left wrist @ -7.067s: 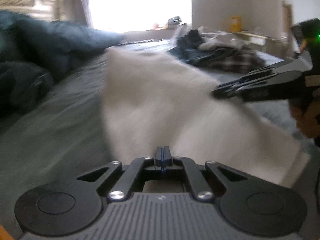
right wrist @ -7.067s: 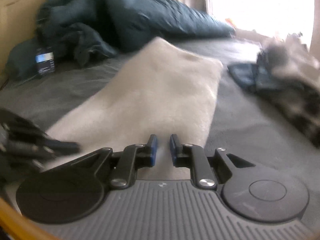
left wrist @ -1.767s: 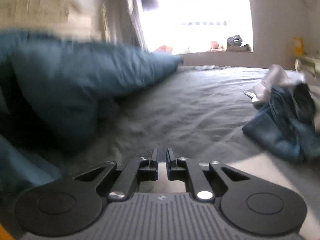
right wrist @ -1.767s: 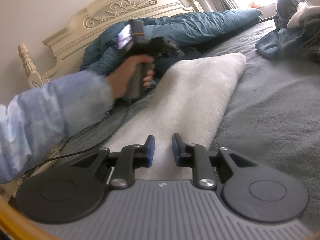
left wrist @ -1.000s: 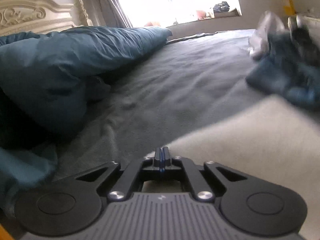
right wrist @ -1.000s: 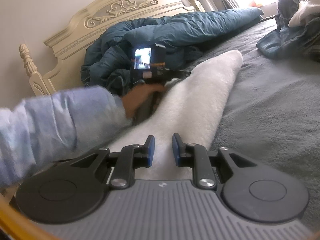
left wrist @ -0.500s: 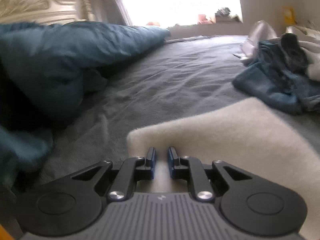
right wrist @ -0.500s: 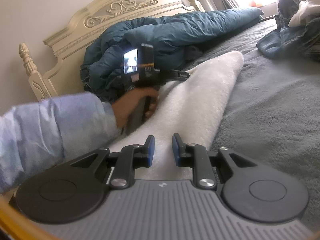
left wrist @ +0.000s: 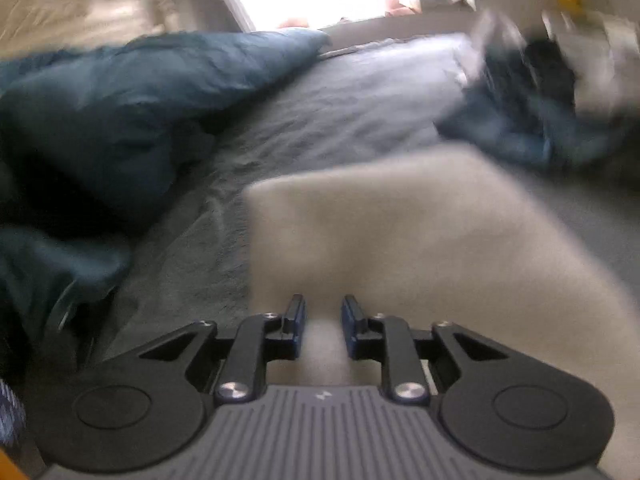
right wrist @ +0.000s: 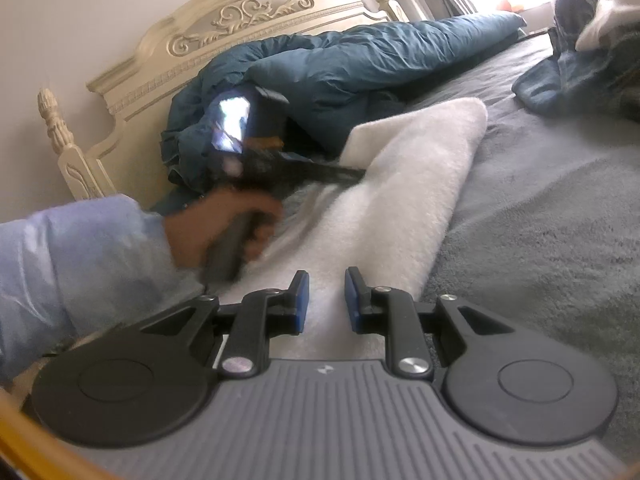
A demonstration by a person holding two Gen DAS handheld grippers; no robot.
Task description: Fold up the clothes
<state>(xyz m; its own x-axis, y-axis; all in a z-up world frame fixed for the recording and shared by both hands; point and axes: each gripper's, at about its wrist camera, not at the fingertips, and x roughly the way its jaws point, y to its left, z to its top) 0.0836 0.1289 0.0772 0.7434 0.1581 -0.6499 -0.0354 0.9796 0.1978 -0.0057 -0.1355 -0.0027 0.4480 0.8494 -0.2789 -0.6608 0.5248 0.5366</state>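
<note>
A white fleece cloth (right wrist: 404,200) lies folded into a long strip on the grey bed sheet (right wrist: 540,208). My right gripper (right wrist: 326,292) sits at the strip's near end, its jaws a little apart with fleece filling the gap, shut on it. In the right wrist view a hand in a pale blue sleeve holds my left gripper (right wrist: 352,174) against the strip's left edge. In the blurred left wrist view the left gripper (left wrist: 323,312) hovers over the cloth (left wrist: 400,232) with its jaws opening. The pads press on nothing.
A teal duvet (right wrist: 360,60) is heaped against the cream carved headboard (right wrist: 240,20), left of the cloth. A pile of jeans and other clothes (right wrist: 580,60) lies at the far right of the bed. Bright window light comes from beyond.
My left gripper went from shut at the cloth's far corner to jaws apart and drew back along the strip. The right gripper has not moved.
</note>
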